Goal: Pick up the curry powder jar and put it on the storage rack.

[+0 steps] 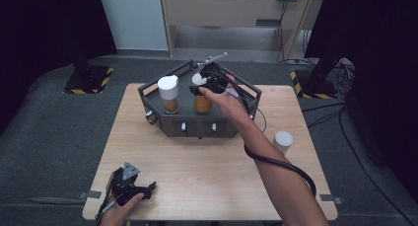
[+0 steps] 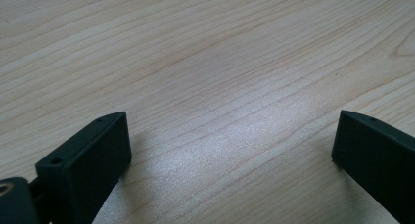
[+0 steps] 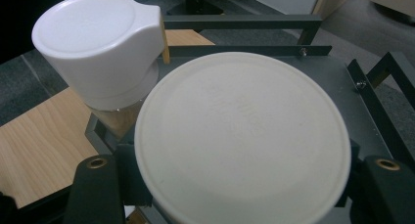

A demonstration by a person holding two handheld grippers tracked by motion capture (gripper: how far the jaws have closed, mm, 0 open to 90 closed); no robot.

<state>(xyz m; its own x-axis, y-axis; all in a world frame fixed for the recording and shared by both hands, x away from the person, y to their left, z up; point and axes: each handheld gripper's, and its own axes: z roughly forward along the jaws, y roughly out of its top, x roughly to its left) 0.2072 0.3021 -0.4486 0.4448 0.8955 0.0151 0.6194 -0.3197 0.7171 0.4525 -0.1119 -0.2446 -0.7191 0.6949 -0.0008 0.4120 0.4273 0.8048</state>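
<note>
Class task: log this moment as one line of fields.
right gripper: shut on jar lid | left gripper: open, on table | rack: two jars

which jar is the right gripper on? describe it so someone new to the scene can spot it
Start at the dark metal rack at the far middle of the wooden table. Two jars with brownish contents stand side by side in it. The one meant is the right-hand jar, with the right gripper shut on its flat round cream lid; its neighbour, the left-hand jar, wears a taller white cap with a spout-like lip.
</note>
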